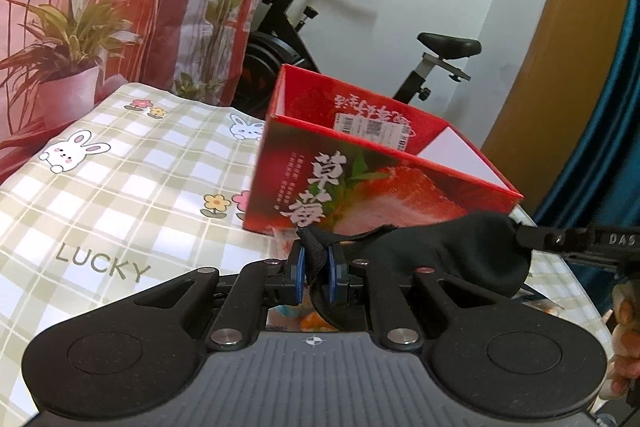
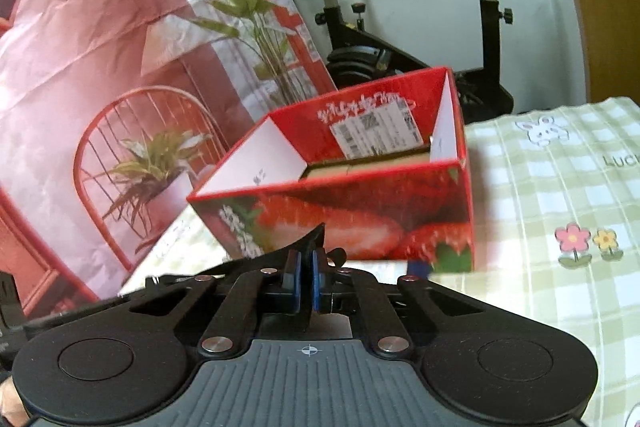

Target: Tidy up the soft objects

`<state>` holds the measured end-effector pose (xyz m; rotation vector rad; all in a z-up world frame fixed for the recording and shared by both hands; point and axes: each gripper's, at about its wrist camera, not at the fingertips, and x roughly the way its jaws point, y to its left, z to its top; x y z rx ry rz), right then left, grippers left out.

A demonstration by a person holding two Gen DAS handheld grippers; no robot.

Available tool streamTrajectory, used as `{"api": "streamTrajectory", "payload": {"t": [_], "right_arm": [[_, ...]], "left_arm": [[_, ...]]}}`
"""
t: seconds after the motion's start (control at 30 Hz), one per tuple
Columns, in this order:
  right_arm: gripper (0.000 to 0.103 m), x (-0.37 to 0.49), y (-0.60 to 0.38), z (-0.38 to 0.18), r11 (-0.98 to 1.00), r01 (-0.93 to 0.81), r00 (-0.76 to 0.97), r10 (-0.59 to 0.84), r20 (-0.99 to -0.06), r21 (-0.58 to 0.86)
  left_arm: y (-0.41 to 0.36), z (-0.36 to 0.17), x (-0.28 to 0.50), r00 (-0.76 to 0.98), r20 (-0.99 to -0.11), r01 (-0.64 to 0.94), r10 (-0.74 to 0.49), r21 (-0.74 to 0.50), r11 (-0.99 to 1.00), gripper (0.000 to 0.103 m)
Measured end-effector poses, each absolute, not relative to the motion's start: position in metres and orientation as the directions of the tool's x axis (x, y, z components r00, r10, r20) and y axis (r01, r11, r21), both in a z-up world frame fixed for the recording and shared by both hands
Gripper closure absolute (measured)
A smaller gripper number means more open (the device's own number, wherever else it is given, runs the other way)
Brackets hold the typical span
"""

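- On the left, a checked cloth [image 1: 120, 187] with rabbits and flowers is seen covering the desk; a printed backdrop [image 1: 80, 7] of a chair and plants hangs behind it.
- The left tongs [image 1: 315, 267] are clamped narrow on one end of a black sock [image 1: 460, 251], the fabric bunched between the blue pads [image 1: 297, 277].
- The sock is stretched rightward in the air, just in front of the red strawberry box [image 1: 360, 195], which stands open on the desk.
- At the far right of the left view, the right tongs [image 2: 306, 275] are seen gripping the sock's other end; in their own view, black fabric is pinched between nearly closed pads.
- The step in hand is judged to be carrying the sock, held at both ends, over the box's near wall.
- For this to go well, both grips should be kept firm and the two ends raised together above the rim, so that the slack middle is not snagged on the cardboard edge.
- Release is best delayed until the sock hangs inside the box, beside whatever already lies on its floor.
- An exercise bike [image 1: 360, 27] stands behind, well apart.
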<state>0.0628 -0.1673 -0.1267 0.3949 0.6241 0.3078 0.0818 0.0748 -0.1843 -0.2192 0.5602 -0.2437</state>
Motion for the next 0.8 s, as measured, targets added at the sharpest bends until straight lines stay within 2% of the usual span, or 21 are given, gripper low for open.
{"api": "streamTrajectory", "payload": {"t": [0.33,0.53,0.8], "right_arm": [[0.098,0.048,-0.163,-0.139,0.901,-0.144,0.761,0.366,-0.536,0.41],[0.098,0.047,-0.163,-0.119,0.914,-0.17,0.806,0.343,-0.482,0.367],[0.099,0.067,-0.168,-0.07,0.926,-0.232,0.856,0.339,-0.39,0.298]], "left_arm": [[0.074,-0.186,0.075,0.82,-0.486,0.193,-0.303,-0.262,0.945,0.091],[0.08,-0.174,0.081,0.846,-0.454,0.178,-0.28,-0.254,0.951,0.092],[0.077,-0.129,0.104,0.891,-0.352,0.222,-0.286,-0.209,0.952,0.093]]}}
